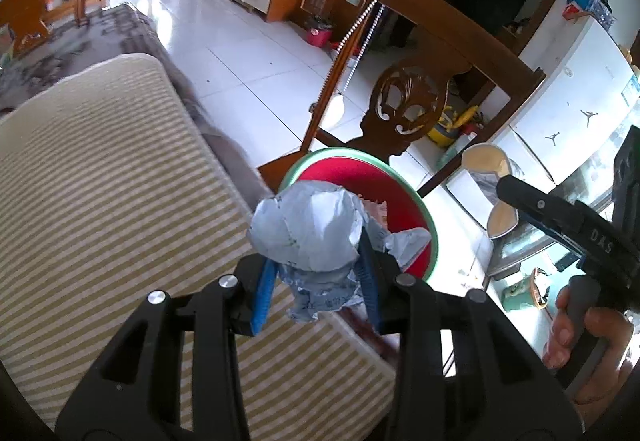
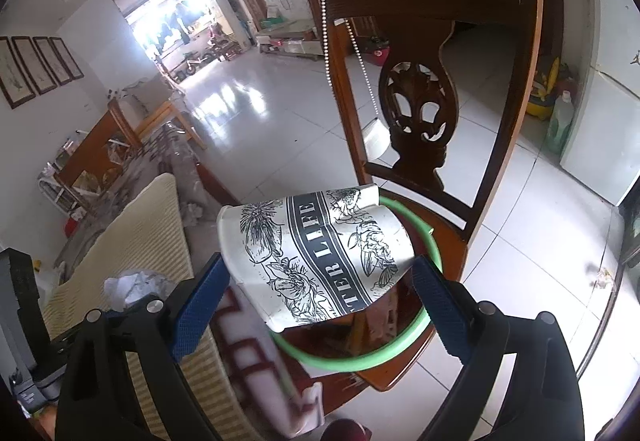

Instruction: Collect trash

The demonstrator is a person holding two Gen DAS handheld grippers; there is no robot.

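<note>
The left gripper (image 1: pixel 316 281) is clamped on a crumpled wad of grey-white paper (image 1: pixel 308 229), its blue pads pinching the lower folds while the bulk of the wad bulges above them, faint print showing on the creased bottom edge. The right gripper (image 2: pixel 316 297) holds a flattened paper cup (image 2: pixel 316 257) between its blue fingers (image 2: pixel 200 305); the cup is white, squashed out of round, printed with black line-drawn flowers and a dark band of capital letters, and from the left wrist view its tan-lined mouth appears pressed into two lobes. Both pieces of trash hang just above a round basin (image 1: pixel 416 201) with a green rim and red inside, which sits on the seat of a carved wooden chair (image 2: pixel 420 109). Something pinkish lies in the basin, but the wad and cup hide most of it, so what it is cannot be told. To the left lies a cushion (image 1: pixel 100 181) striped cream and olive. A string of white beads (image 2: pixel 326 41) hangs from the chair's back, and beyond it stretches a glossy white tiled floor (image 1: pixel 240 53).
</note>
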